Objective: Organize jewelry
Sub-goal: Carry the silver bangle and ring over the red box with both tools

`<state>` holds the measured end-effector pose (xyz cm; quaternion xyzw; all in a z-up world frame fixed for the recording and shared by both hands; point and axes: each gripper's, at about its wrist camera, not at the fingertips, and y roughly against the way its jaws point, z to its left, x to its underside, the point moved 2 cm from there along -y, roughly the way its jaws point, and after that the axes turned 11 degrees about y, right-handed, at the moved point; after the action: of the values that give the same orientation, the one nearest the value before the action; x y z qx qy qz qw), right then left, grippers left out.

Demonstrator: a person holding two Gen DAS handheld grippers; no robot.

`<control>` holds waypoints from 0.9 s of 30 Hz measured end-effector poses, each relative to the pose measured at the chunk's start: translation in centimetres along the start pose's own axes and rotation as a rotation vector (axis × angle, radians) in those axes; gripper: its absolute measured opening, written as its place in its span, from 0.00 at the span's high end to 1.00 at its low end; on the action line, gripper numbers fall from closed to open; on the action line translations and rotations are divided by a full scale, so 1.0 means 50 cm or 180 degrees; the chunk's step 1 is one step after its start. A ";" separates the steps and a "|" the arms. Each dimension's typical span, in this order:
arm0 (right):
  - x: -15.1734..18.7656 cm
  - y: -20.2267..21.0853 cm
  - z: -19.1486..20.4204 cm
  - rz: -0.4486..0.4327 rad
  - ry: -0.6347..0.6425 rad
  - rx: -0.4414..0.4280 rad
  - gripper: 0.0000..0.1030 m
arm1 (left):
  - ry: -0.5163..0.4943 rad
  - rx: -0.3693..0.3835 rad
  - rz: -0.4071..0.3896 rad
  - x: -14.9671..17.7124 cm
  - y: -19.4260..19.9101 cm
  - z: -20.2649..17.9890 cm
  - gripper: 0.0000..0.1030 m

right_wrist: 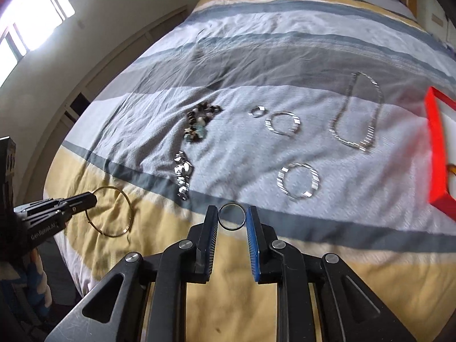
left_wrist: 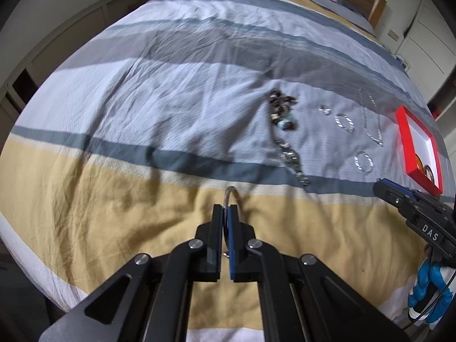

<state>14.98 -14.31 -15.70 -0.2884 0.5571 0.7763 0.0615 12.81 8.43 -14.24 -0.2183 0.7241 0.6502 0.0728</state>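
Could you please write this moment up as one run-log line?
left gripper: shut on gold bangle | right gripper: shut on small ring | red box: right, apart

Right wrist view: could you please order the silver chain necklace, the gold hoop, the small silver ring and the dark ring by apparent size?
1. Silver chain necklace
2. Gold hoop
3. Dark ring, nearest the camera, so flattered
4. Small silver ring, farther off

Striped duvet (left_wrist: pixel 142 108), bright window (right_wrist: pixel 37 8)

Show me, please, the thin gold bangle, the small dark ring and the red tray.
thin gold bangle (right_wrist: pixel 128 208): right wrist view, right side of its hoop.
small dark ring (right_wrist: pixel 242 213): right wrist view, right rim.
red tray (left_wrist: pixel 406 139): left wrist view, near wall.
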 end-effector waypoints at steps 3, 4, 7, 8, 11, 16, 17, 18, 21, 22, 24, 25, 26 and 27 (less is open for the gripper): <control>0.024 0.030 -0.035 -0.0039 -0.0084 0.0030 0.80 | -0.0077 0.0003 -0.0005 0.009 0.016 -0.036 0.98; 0.032 0.043 -0.048 -0.0052 -0.0112 0.0052 0.80 | -0.0109 0.0007 -0.0003 0.012 0.021 -0.050 0.98; 0.061 0.084 -0.094 -0.0101 -0.0217 0.0114 0.80 | -0.0223 0.0051 0.0012 0.025 0.036 -0.102 0.98; 0.070 0.097 -0.110 -0.0117 -0.0252 0.0136 0.80 | -0.0284 0.0085 0.0017 0.029 0.043 -0.128 0.98; 0.101 0.144 -0.164 -0.0170 -0.0370 0.0231 0.80 | -0.0423 0.0203 0.0017 0.037 0.063 -0.199 0.98; 0.143 0.215 -0.253 -0.0223 -0.0556 0.0412 0.80 | -0.0679 0.0463 -0.0006 0.041 0.091 -0.336 0.98; 0.150 0.228 -0.270 -0.0233 -0.0588 0.0447 0.80 | -0.0759 0.0543 -0.0017 0.039 0.099 -0.377 0.98; 0.157 0.242 -0.289 -0.0245 -0.0618 0.0486 0.80 | -0.0809 0.0593 -0.0028 0.038 0.103 -0.405 0.98; 0.171 0.282 -0.347 -0.0287 -0.0684 0.0617 0.80 | -0.1017 0.0795 -0.0072 0.029 0.116 -0.511 0.98; 0.174 0.296 -0.370 -0.0306 -0.0703 0.0666 0.80 | -0.1080 0.0856 -0.0086 0.025 0.117 -0.543 0.98; 0.175 0.317 -0.409 -0.0340 -0.0725 0.0747 0.80 | -0.1217 0.0988 -0.0124 0.019 0.119 -0.617 0.98; 0.172 0.325 -0.431 -0.0352 -0.0735 0.0788 0.80 | -0.1281 0.1054 -0.0138 0.015 0.117 -0.657 0.98; 0.166 0.330 -0.450 -0.0362 -0.0742 0.0822 0.80 | -0.1318 0.1098 -0.0141 0.012 0.113 -0.687 0.98; 0.160 0.335 -0.474 -0.0381 -0.0747 0.0864 0.80 | -0.1356 0.1159 -0.0140 0.007 0.107 -0.722 0.98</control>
<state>10.37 -43.70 -10.98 -0.2176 0.6275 0.7173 0.2105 16.74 -26.49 -4.34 -0.0756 0.7924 0.5389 0.2755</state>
